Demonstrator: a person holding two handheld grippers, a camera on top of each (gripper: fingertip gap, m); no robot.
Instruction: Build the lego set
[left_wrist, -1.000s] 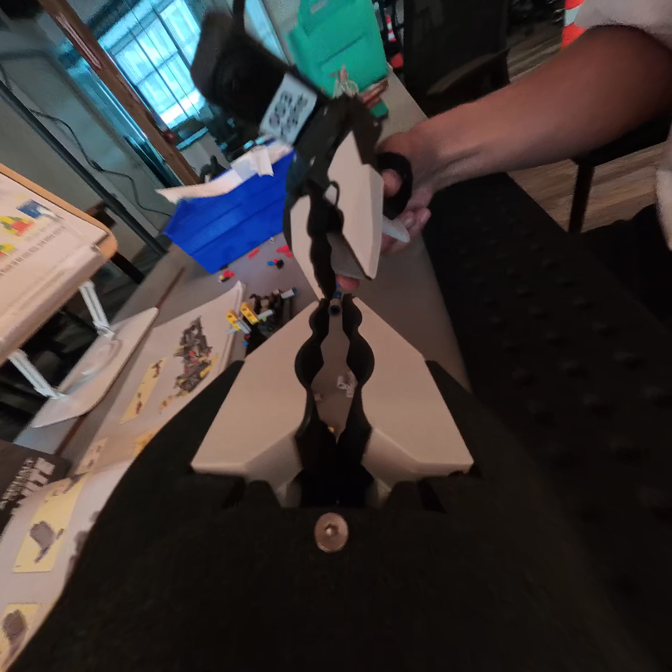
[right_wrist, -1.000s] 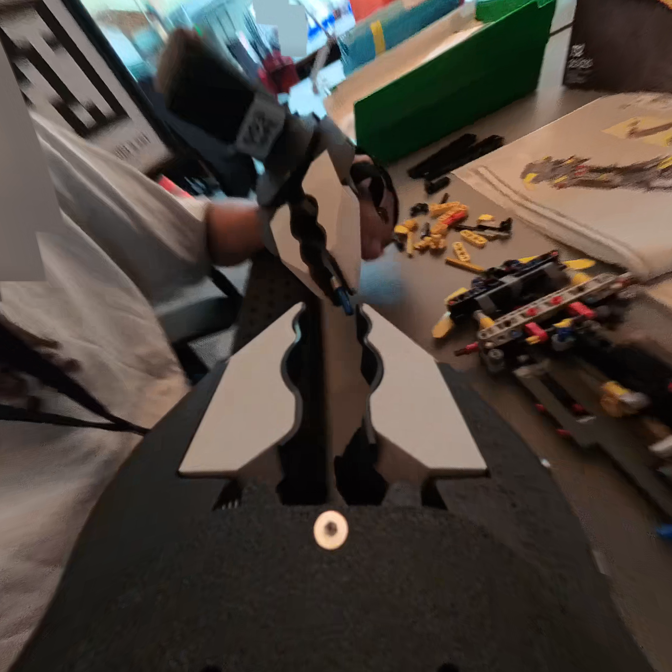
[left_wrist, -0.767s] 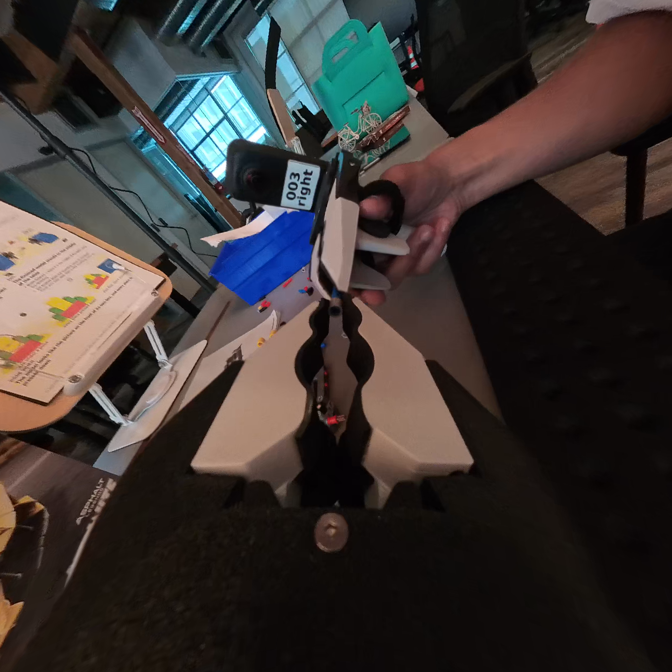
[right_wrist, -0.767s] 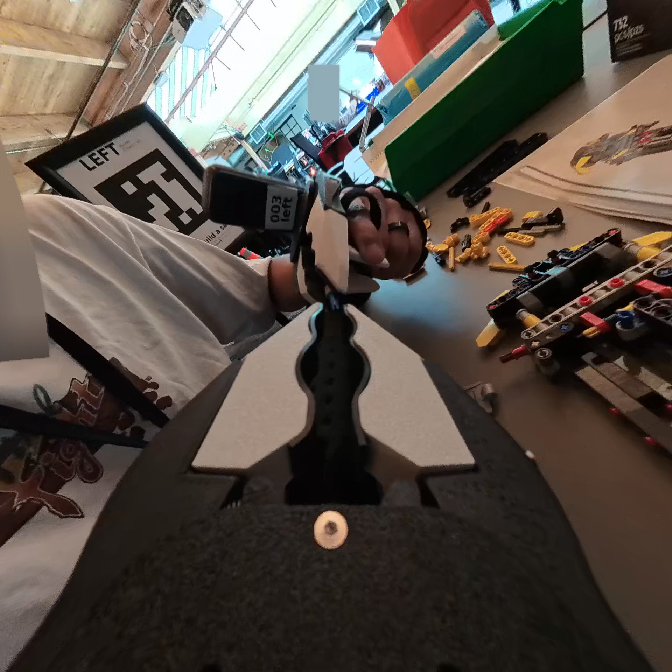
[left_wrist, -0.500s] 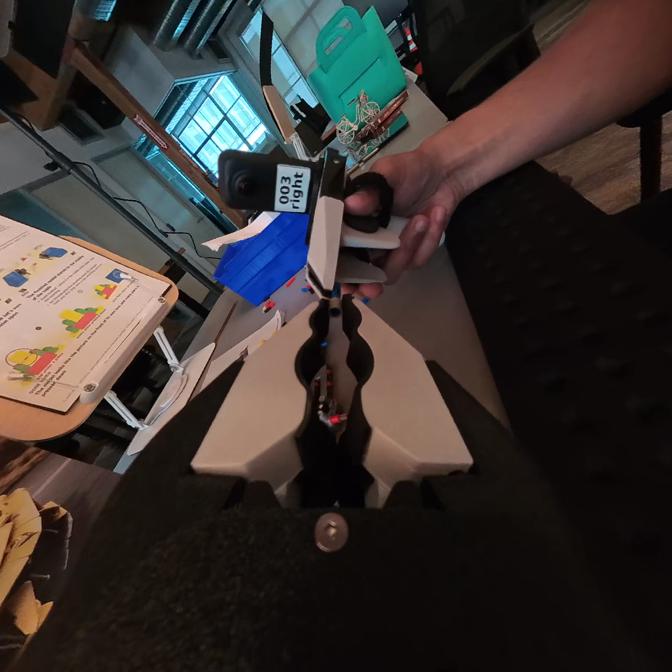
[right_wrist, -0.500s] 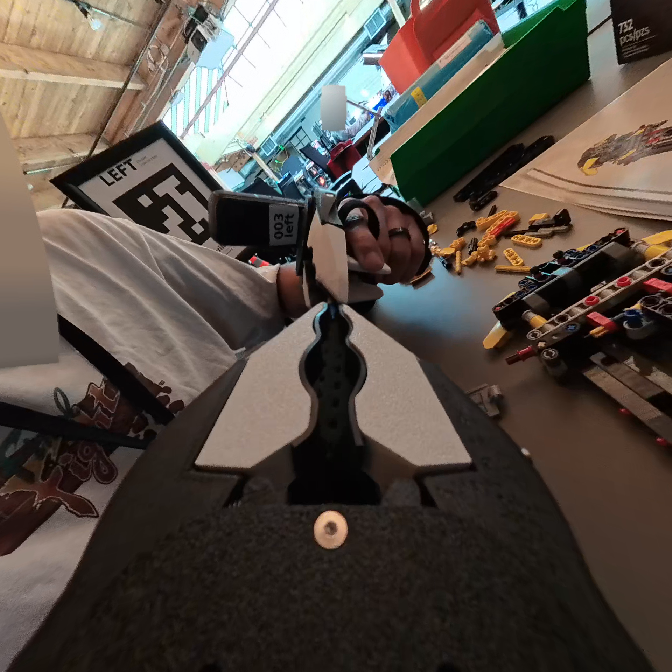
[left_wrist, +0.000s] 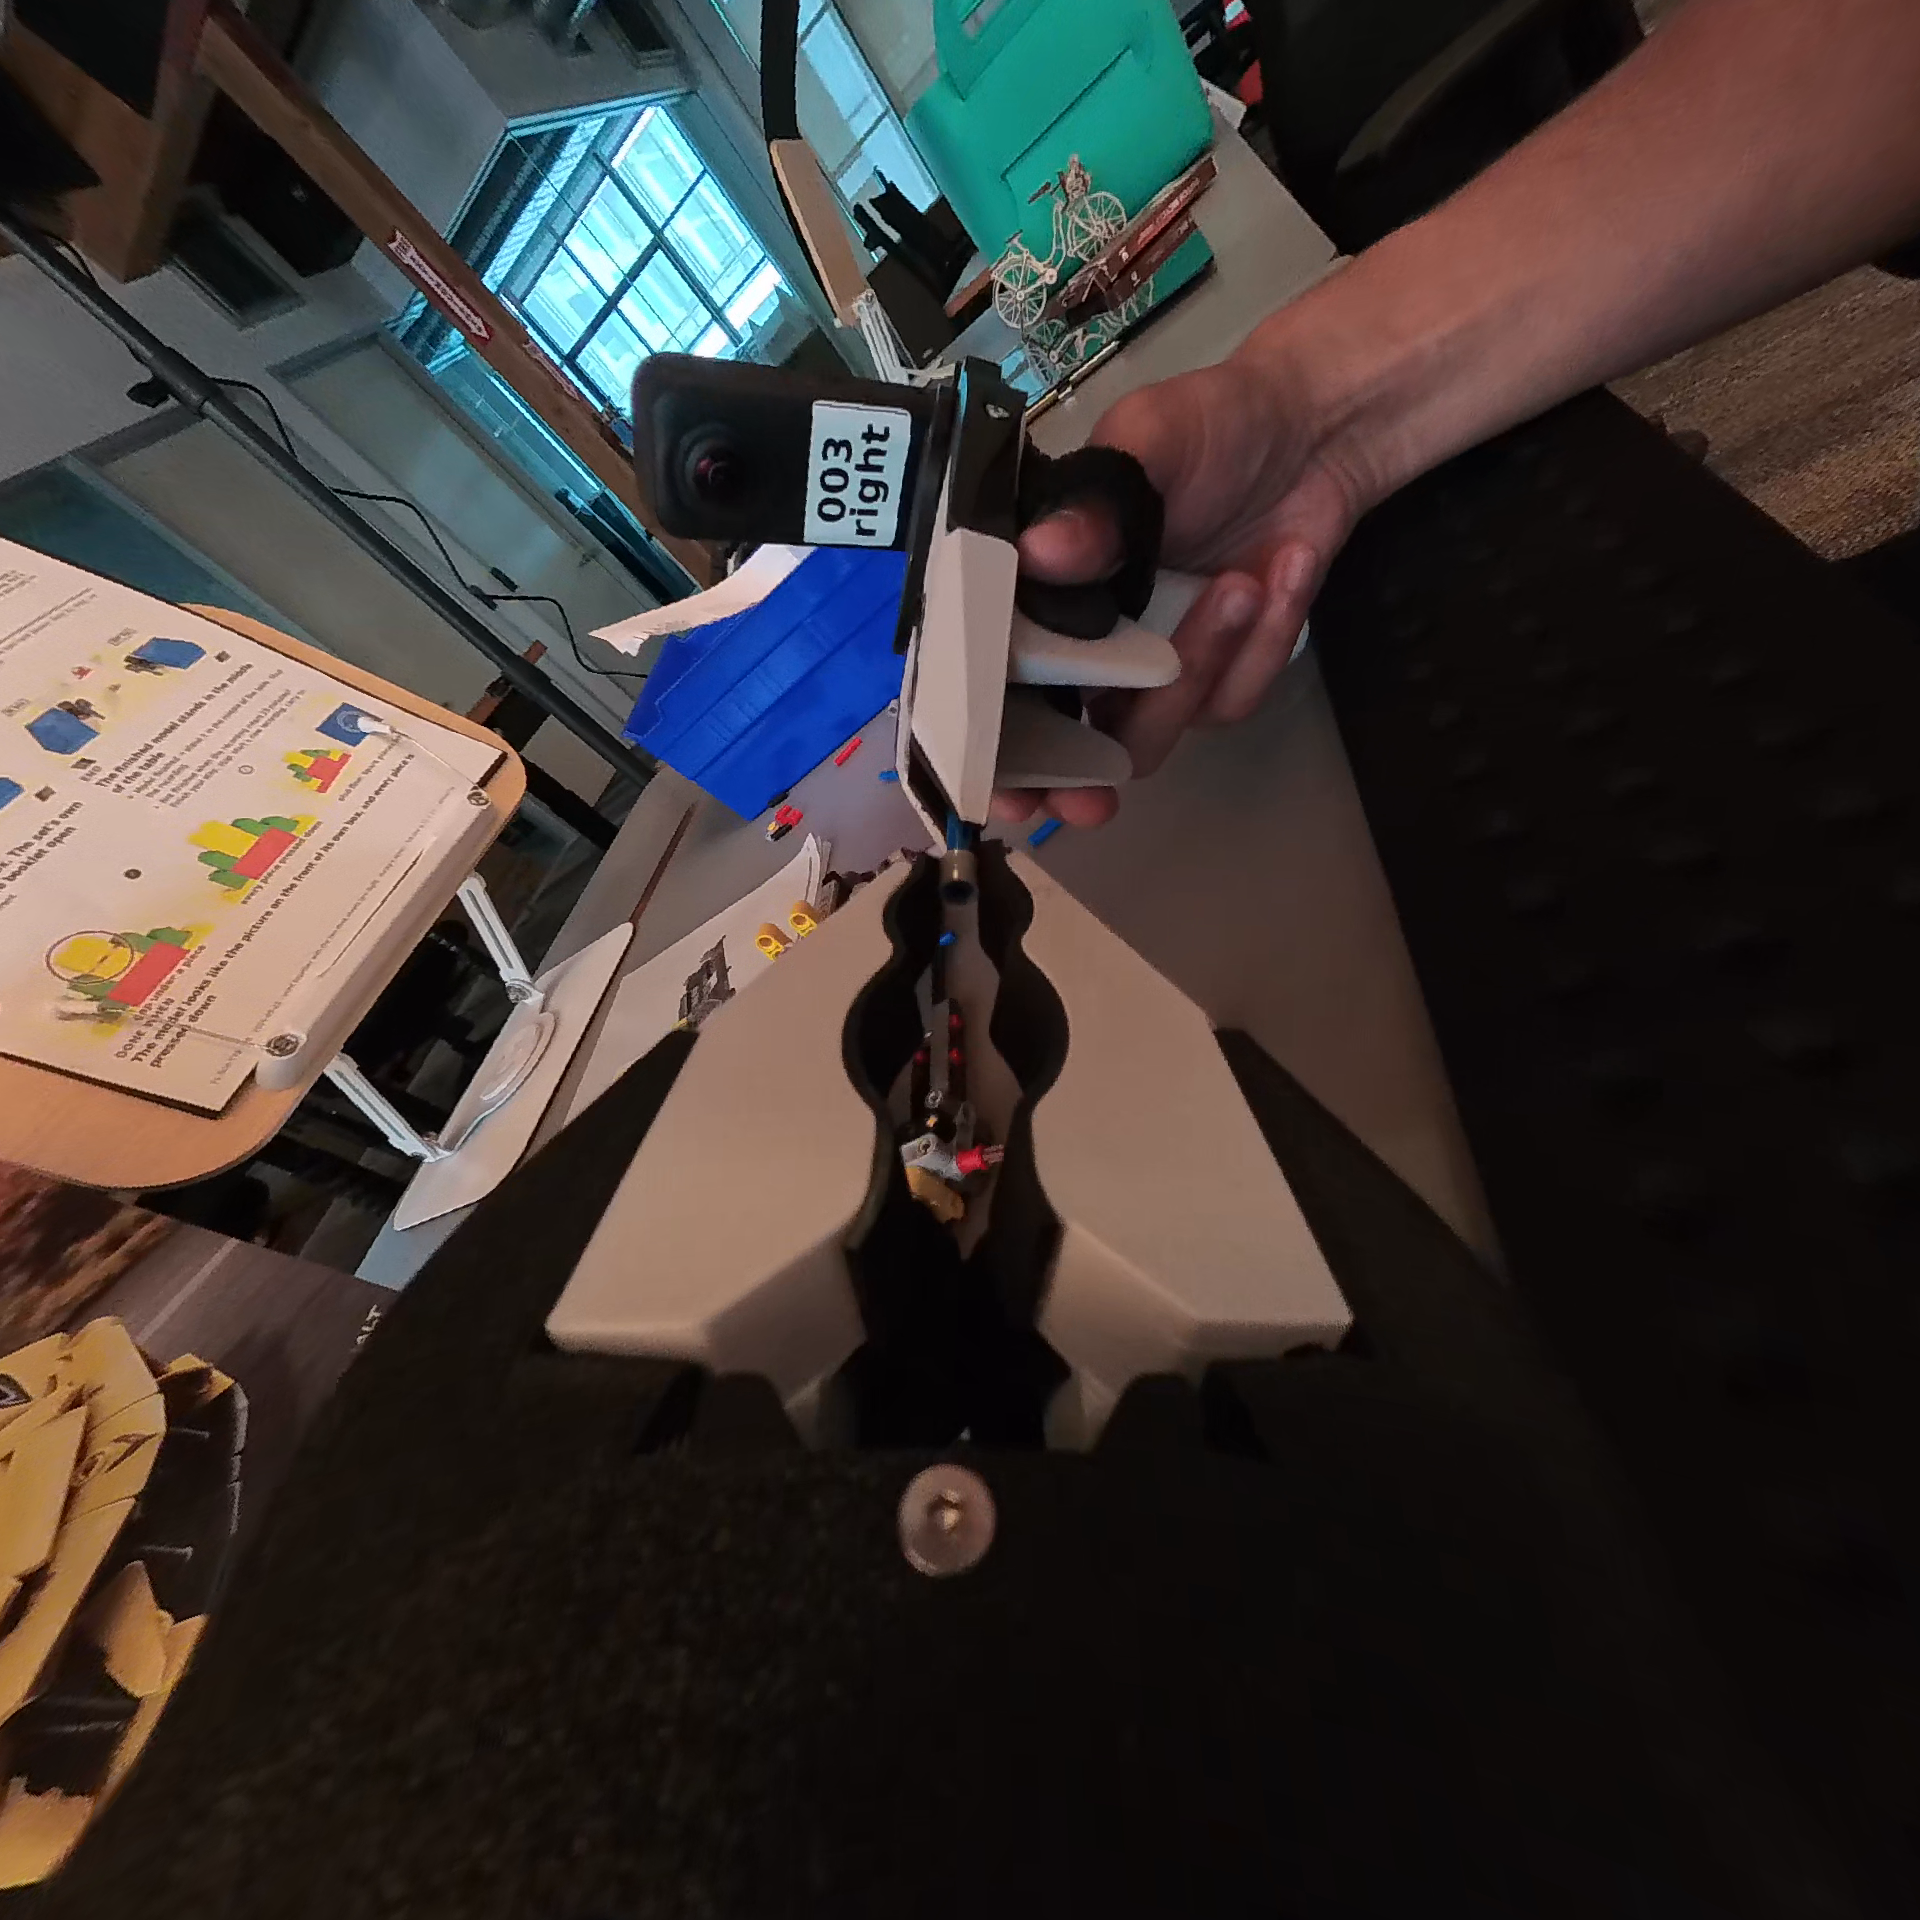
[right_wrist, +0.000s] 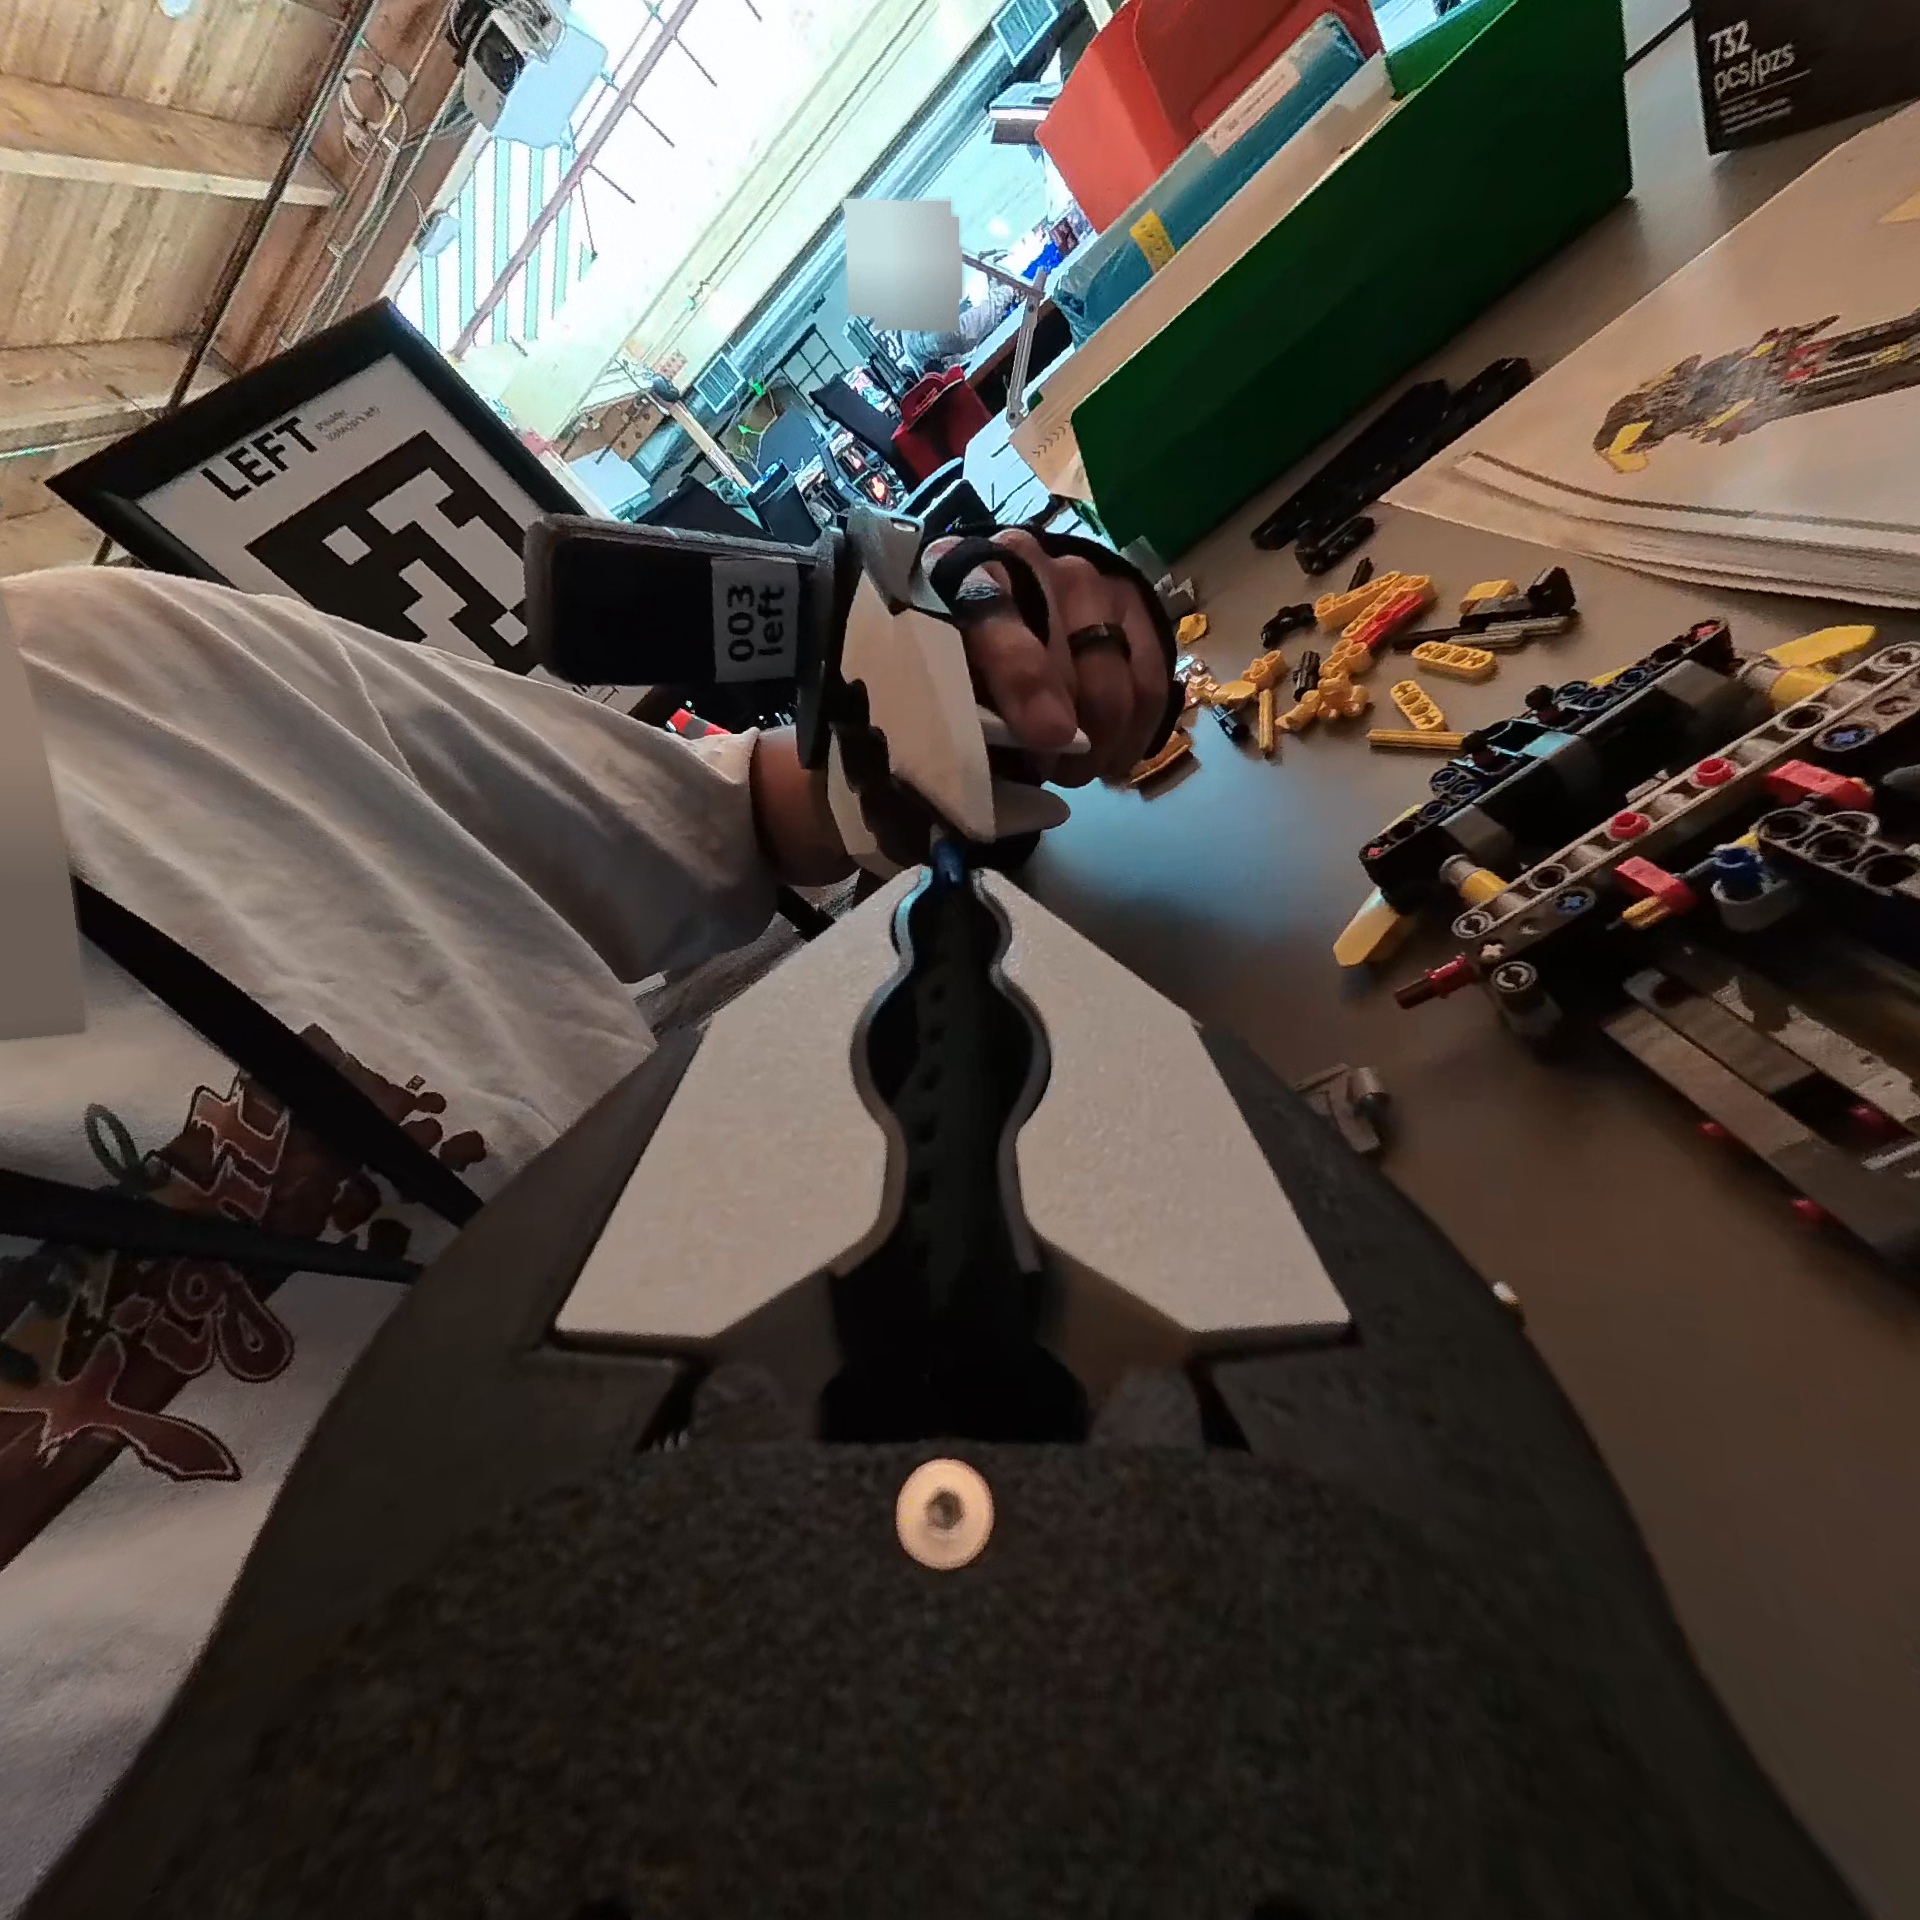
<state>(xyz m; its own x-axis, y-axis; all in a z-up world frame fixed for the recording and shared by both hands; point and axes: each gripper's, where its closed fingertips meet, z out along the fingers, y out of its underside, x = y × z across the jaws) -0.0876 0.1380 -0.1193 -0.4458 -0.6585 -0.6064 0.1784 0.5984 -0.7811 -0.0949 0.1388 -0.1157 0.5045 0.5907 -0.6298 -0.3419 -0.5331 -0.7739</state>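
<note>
Grey-black chassis: partly built, lying on counter; much unassembled.
Loose parts: yellow, red, black, scattered near green bin.
Left claw: narrow, pinching small grey connector, mid-air.
Right claw: narrow, pinching blue pin, tip to tip with left.
Blue bin: paper inside; other contents hidden.
Green bin: contents not visible.

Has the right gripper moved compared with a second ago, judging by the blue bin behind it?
Yes. In the left wrist view the right gripper was tilted and blurred above the blue bin; now it stands more upright in front of the bin's right end.
</note>
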